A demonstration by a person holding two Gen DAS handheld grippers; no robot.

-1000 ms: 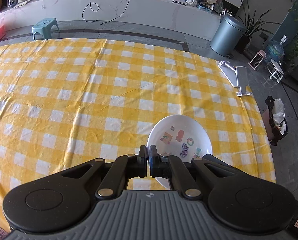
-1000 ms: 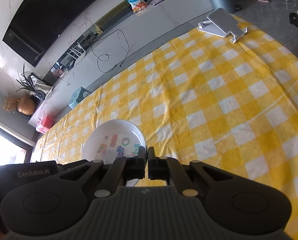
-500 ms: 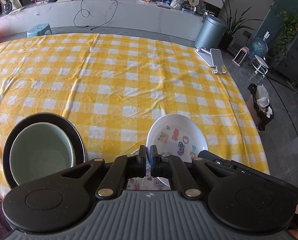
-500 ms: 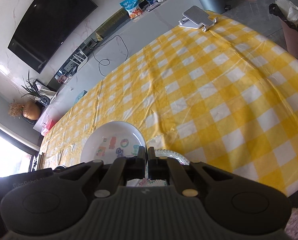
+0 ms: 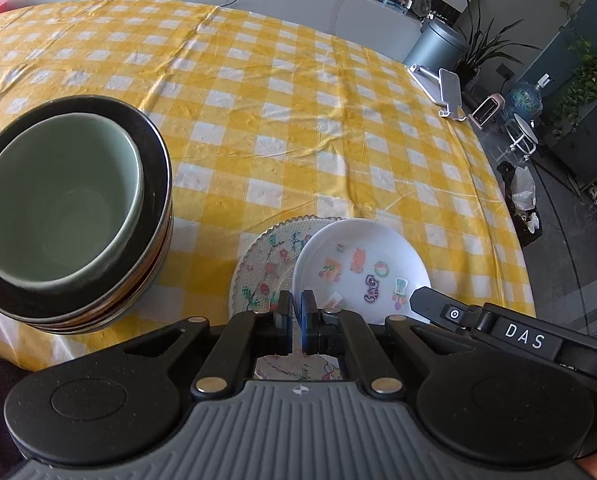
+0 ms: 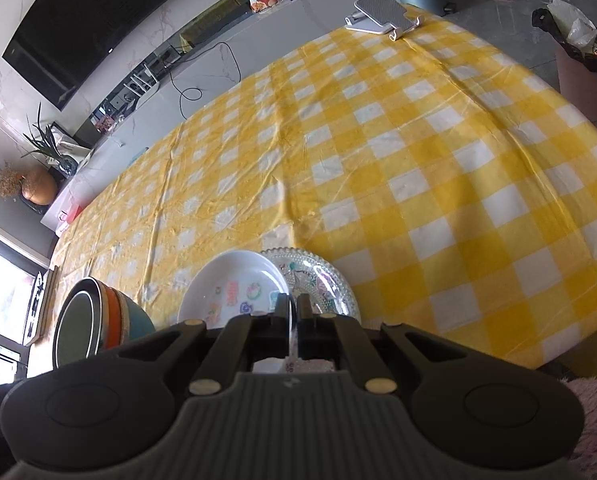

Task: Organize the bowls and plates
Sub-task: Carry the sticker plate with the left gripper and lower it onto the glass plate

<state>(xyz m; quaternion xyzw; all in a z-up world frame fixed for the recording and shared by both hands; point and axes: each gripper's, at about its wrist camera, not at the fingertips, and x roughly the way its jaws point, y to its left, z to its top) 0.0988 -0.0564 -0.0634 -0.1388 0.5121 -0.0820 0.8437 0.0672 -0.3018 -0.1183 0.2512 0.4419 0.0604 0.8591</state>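
Observation:
A white plate with cartoon stickers (image 5: 362, 268) (image 6: 230, 288) is held by its rim on two sides. My left gripper (image 5: 297, 304) is shut on its left rim and my right gripper (image 6: 293, 304) is shut on its right rim. The plate overlaps a clear patterned glass plate (image 5: 264, 256) (image 6: 330, 284) that lies on the yellow checked tablecloth (image 5: 298, 120) near the front edge; whether the two touch I cannot tell. To the left stands a stack of bowls (image 5: 58, 208) (image 6: 98, 320), a pale green one on top inside a black one.
A grey phone stand (image 5: 442, 88) (image 6: 382, 14) sits at the table's far right corner. A lined waste bin (image 5: 522, 204) (image 6: 578, 68) stands on the floor past the right edge. The table's front edge is close below the plates.
Both grippers drew back toward the table's near edge with the white plate still in them. The bowl stack and the glass plate came into view.

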